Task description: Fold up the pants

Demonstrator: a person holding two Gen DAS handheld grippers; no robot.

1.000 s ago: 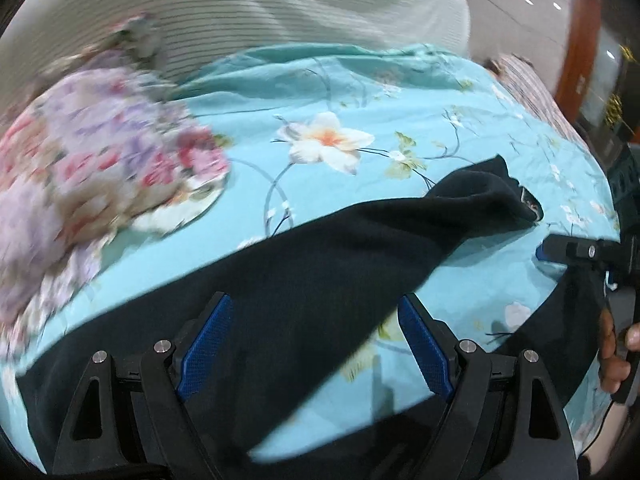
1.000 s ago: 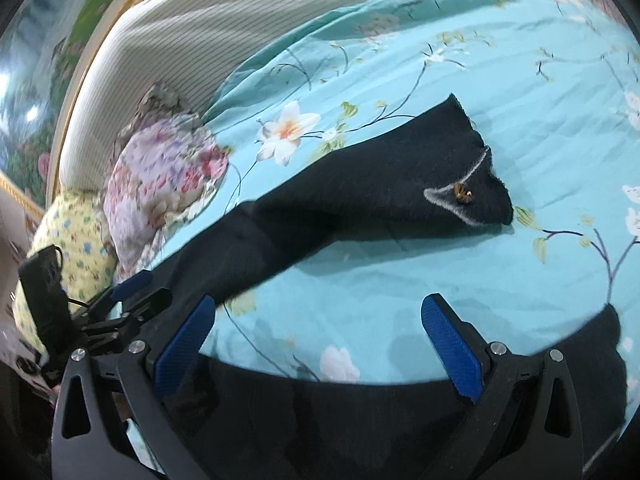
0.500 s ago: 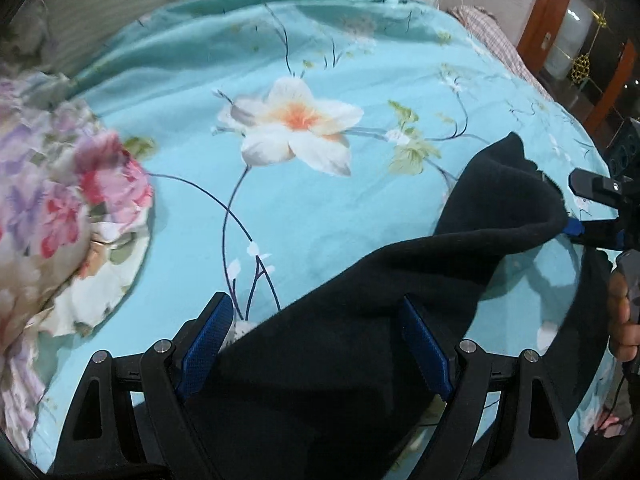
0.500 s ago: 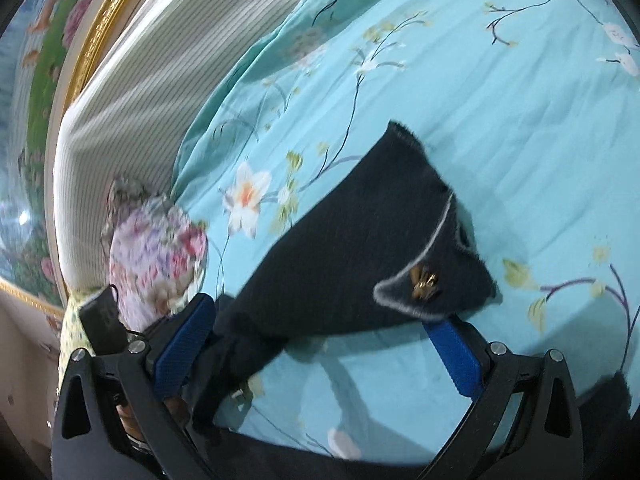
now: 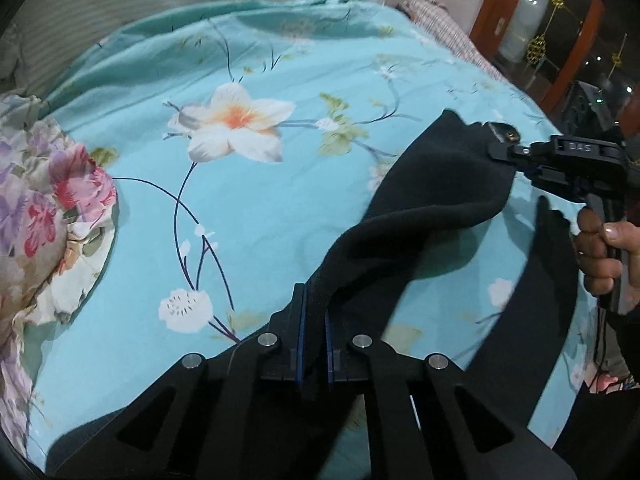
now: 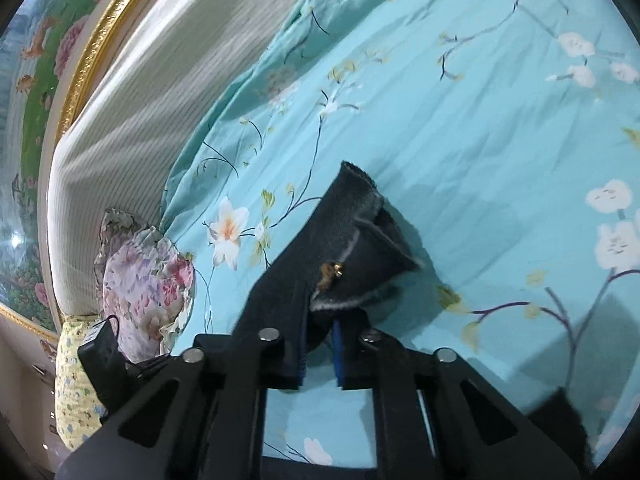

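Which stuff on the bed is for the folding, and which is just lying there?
For the job: pants, left tongs, right tongs, both shut on the pants.

Just lying there: flowery pillow, yellow pillow, blue sheet.

We've got a bed with a turquoise flowered sheet [image 5: 280, 216]. On it lie the black pants [image 5: 432, 216], partly lifted off it, and a floral pillow [image 5: 44, 216] at the left. A yellow pillow [image 6: 74, 392] sits beside that.
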